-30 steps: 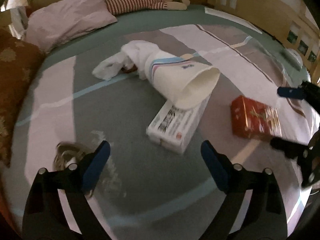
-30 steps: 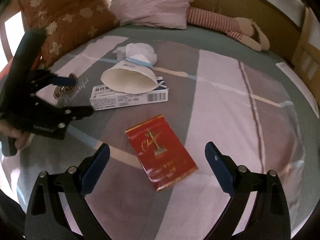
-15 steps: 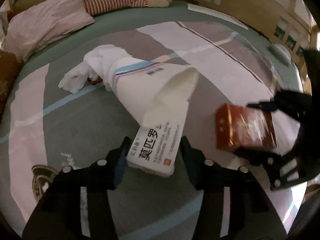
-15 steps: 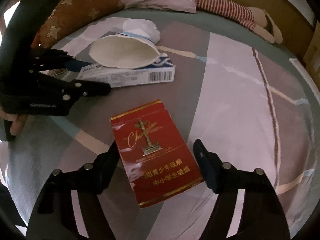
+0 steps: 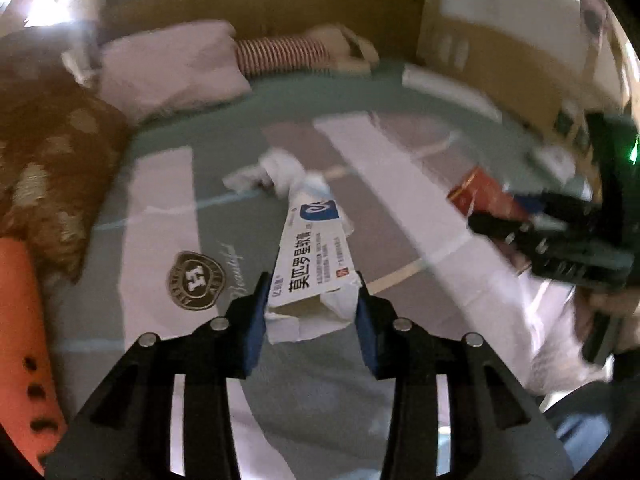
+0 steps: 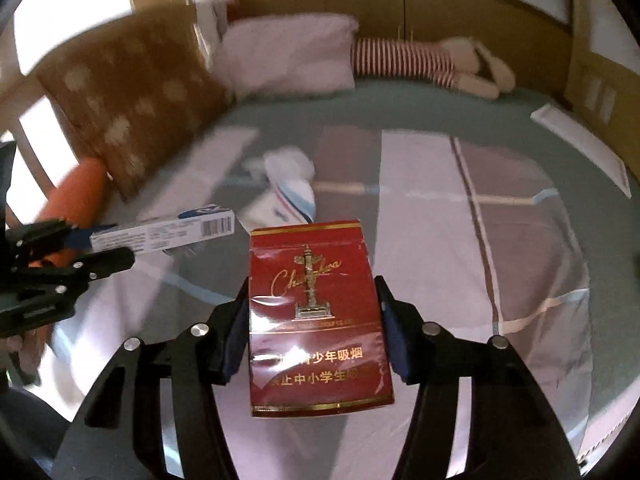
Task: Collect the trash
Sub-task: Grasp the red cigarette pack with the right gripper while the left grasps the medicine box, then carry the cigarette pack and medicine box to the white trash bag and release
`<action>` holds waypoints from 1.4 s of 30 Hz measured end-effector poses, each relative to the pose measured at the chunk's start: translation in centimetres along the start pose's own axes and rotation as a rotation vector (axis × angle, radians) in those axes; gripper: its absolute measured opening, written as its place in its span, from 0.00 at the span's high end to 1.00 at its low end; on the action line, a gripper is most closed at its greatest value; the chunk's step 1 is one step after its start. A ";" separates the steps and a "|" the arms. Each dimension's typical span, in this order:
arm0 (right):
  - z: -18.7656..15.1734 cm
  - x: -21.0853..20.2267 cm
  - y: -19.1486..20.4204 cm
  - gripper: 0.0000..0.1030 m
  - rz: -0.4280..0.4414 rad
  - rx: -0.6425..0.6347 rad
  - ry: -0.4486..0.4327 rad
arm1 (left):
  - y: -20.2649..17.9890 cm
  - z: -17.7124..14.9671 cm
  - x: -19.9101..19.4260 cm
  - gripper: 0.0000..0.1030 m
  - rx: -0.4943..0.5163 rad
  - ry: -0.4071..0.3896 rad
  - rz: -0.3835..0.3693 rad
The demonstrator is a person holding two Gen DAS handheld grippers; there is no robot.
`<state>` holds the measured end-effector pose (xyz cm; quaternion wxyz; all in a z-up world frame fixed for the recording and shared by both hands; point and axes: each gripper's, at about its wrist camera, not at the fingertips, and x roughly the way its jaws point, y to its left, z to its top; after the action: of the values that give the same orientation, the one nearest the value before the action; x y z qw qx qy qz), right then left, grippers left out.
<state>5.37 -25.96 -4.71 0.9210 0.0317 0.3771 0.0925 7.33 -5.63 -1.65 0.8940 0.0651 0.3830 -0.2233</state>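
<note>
Left tongs (image 5: pixel 310 312): clenched on box (image 5: pixel 310 256). Right tongs (image 6: pixel 312 320): clenched on pack (image 6: pixel 314 320) (hold level; cup (image 6: pixel 294 194) remains).

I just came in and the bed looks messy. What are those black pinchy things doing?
Someone is picking up trash from the bed with two hand-held grippers. The left gripper is clamped on a white medicine box, lifted off the blanket. The right gripper is clamped on a red cigarette pack, also held up. A paper cup and crumpled tissue lie on the bed, not yet collected.
</note>
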 end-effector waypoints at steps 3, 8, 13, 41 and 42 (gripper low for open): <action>-0.7 -2.2 2.5 0.44 -0.026 -0.030 -0.054 | -0.5 -1.3 -3.1 0.62 -0.004 -0.062 0.053; -2.0 -3.7 4.9 0.44 -0.039 -0.020 -0.086 | -0.2 -3.7 -5.1 0.62 -0.053 -0.093 0.141; -1.7 -3.5 5.4 0.44 -0.035 -0.007 -0.109 | -0.2 -4.3 -4.7 0.62 -0.039 -0.097 0.183; -7.3 -15.2 -3.2 0.44 -0.157 0.200 -0.270 | -2.0 -4.6 -2.6 0.62 -0.010 -0.075 0.079; -8.9 -17.1 -5.0 0.44 -0.211 0.232 -0.279 | -2.5 -4.7 -2.5 0.62 0.005 -0.075 0.057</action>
<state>-12.07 -34.31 0.05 0.9591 0.1105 0.2551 -0.0540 1.59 -5.68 -2.94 0.9136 0.0700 0.3465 -0.2010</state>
